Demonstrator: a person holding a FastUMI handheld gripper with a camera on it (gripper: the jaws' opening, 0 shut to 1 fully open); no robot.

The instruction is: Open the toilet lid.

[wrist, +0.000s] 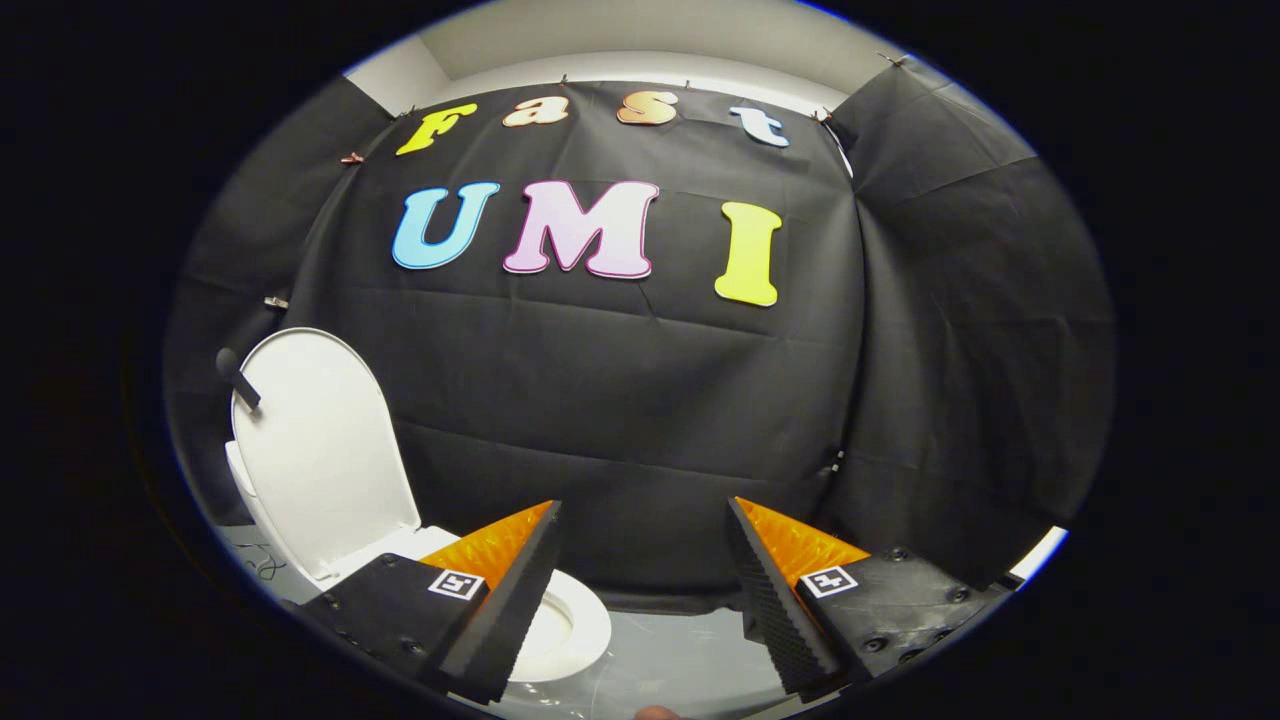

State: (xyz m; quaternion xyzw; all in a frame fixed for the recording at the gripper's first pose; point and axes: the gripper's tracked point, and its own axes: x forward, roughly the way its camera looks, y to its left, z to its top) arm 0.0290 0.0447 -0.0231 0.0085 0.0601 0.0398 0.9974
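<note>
One toilet lid stood raised, with the gripper spread wide and holding nothing.

Both fingers were well apart with only grey floor and the black cloth wall between them. The white lid leaned upright beyond the left finger, off to that side, a small dark knobbed handle sticking out near its top edge. Below it the toilet seat and bowl lay open, partly hidden behind the left finger; I could not tell what the bowl held.
</note>
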